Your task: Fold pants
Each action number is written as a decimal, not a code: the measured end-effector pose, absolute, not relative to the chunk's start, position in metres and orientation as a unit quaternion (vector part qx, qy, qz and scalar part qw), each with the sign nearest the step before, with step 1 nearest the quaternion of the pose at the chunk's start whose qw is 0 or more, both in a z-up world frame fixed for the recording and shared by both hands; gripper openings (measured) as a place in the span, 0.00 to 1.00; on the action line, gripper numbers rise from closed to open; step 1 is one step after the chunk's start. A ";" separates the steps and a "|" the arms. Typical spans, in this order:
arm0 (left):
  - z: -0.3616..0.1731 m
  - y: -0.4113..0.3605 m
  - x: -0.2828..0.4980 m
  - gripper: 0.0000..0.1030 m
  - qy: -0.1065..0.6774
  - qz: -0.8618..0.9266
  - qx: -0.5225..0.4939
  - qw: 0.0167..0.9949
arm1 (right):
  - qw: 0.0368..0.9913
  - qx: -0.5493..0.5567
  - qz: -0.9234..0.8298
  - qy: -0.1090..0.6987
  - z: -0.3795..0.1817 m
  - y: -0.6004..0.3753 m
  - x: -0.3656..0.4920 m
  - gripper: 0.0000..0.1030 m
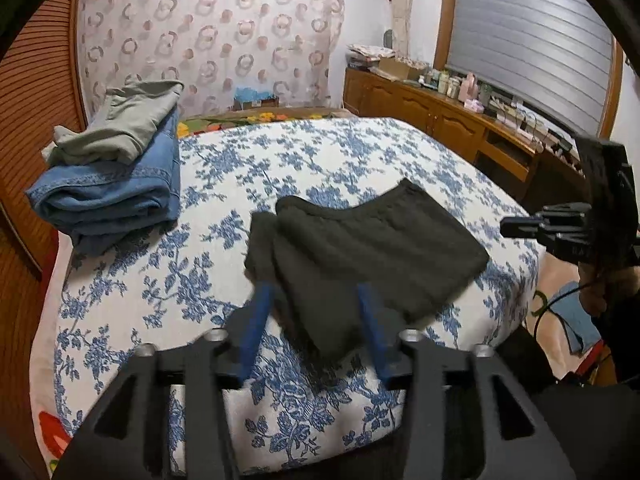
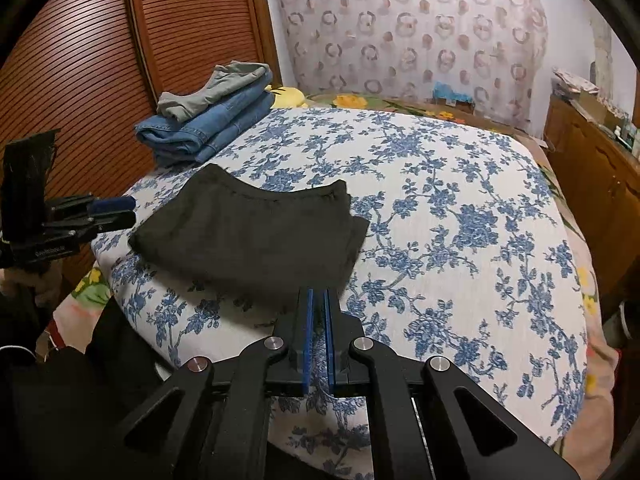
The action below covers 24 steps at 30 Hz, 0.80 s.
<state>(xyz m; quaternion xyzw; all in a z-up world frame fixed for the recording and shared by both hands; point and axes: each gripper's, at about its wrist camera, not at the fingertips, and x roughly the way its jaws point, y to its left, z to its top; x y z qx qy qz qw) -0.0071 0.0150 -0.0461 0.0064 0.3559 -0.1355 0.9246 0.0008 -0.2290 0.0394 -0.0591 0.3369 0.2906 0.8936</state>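
Note:
Folded black pants [image 1: 360, 248] lie on the blue-flowered bedspread [image 1: 320, 152], near its front edge. They also show in the right wrist view [image 2: 248, 232]. My left gripper [image 1: 316, 292] is open, its blue fingers apart at the near edge of the pants, holding nothing. My right gripper [image 2: 318, 294] is shut with its fingers close together, tips at the near right corner of the pants; no cloth shows between them. Each gripper also shows in the other's view: the right one [image 1: 516, 226] at the far right, the left one [image 2: 124, 210] at the far left.
A stack of folded blue jeans [image 1: 108, 196] with grey-green pants [image 1: 124, 124] on top sits at the bed's far left, also in the right wrist view [image 2: 208, 128]. A wooden louvred wardrobe [image 2: 80, 72] stands left. A wooden dresser [image 1: 440, 116] with clutter stands right.

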 end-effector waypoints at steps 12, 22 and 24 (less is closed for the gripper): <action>-0.058 0.028 0.031 0.79 0.376 -0.093 -0.018 0.922 | 0.901 -0.042 0.282 0.326 0.040 -0.227 0.011 0.04; -0.066 0.022 0.049 0.79 0.382 -0.096 -0.012 0.919 | 0.907 -0.044 0.269 0.321 0.038 -0.212 0.034 0.17; -0.067 0.021 0.052 0.79 0.383 -0.096 -0.011 0.919 | 0.909 -0.044 0.265 0.319 0.038 -0.210 0.038 0.28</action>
